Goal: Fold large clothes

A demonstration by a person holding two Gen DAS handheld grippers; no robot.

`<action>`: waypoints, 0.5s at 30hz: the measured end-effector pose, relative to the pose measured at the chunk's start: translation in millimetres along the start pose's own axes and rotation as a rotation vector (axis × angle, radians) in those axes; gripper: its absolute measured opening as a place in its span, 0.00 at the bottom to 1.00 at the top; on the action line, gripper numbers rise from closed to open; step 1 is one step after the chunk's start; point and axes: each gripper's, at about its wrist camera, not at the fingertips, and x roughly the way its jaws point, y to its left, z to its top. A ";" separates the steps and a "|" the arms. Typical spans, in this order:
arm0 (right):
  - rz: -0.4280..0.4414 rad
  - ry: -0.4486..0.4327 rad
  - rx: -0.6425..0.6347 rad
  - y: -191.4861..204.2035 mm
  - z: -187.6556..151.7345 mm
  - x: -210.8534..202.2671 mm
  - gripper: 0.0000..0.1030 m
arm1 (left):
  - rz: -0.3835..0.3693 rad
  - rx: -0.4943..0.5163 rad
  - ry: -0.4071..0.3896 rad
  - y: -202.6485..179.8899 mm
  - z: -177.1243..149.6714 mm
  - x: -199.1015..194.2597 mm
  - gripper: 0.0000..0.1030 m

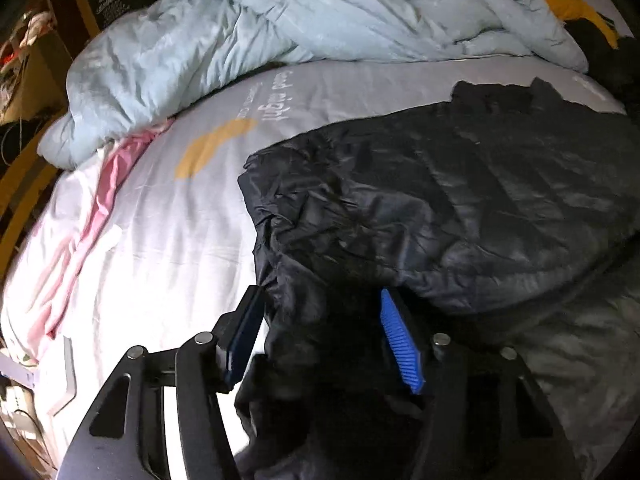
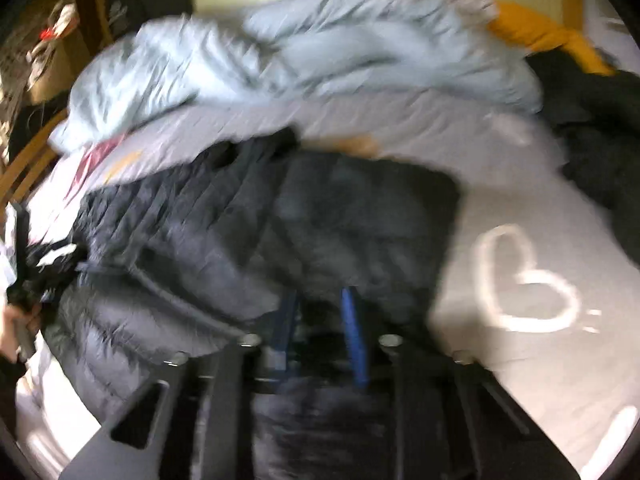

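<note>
A large black puffer jacket (image 1: 460, 208) lies on the bed's pale sheet (image 1: 152, 232). It also shows in the right wrist view (image 2: 328, 224), blurred. My left gripper (image 1: 320, 312) has its blue pads wide apart, with a bunched black edge of the jacket between them. My right gripper (image 2: 318, 308) has its blue pads close together with jacket fabric (image 2: 316, 360) pinched between them, at the jacket's near edge. My left gripper and hand show at the far left of the right wrist view (image 2: 24, 280).
A crumpled light blue duvet (image 1: 280, 28) fills the far side of the bed. A pink cloth (image 1: 108, 200) lies at the left. An orange garment (image 2: 548, 36) and dark clothes (image 2: 600, 152) sit at the far right. A white heart print (image 2: 520, 280) marks the sheet.
</note>
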 end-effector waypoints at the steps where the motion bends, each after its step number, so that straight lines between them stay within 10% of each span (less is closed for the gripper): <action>1: -0.030 0.036 -0.005 1.6 0.8 12.0 0.19 | -0.015 -0.022 -0.002 5.7 1.5 2.7 0.55; 5: -0.172 0.084 0.064 -21.3 0.3 49.2 0.14 | -0.042 -0.075 -0.013 24.9 1.8 10.2 0.55; 15: -0.153 0.008 0.132 -46.0 -10.8 21.6 0.14 | -0.091 -0.078 -0.146 27.8 2.2 -21.2 0.55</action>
